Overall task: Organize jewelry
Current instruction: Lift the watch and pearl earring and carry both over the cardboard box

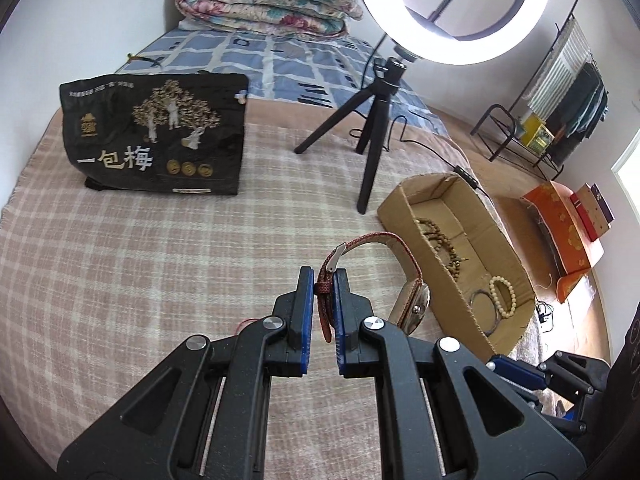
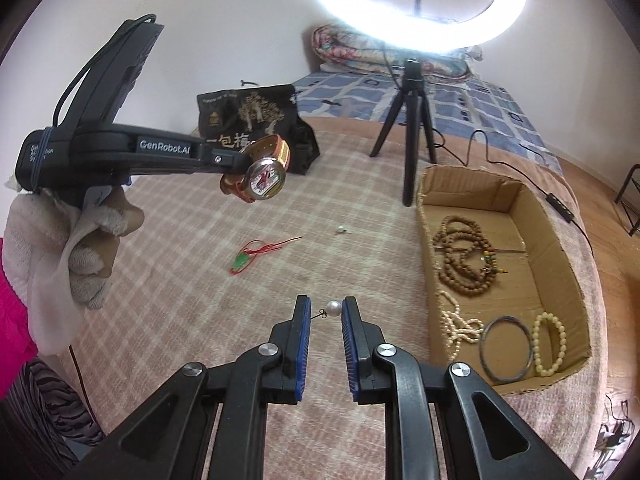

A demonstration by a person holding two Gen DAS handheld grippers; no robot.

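Left wrist view: left claw (image 1: 323, 280) pinches the red strap of the watch (image 1: 412, 300), held above the bed (image 1: 140, 280) beside the cardboard box (image 1: 404, 216). Right claw (image 2: 326, 312) spread — pearl earring (image 2: 334, 309) between its pads, near the bed's front edge.

My ring light (image 1: 452, 8) glares white overhead; the scene is bright, edges bowed, corners dark.
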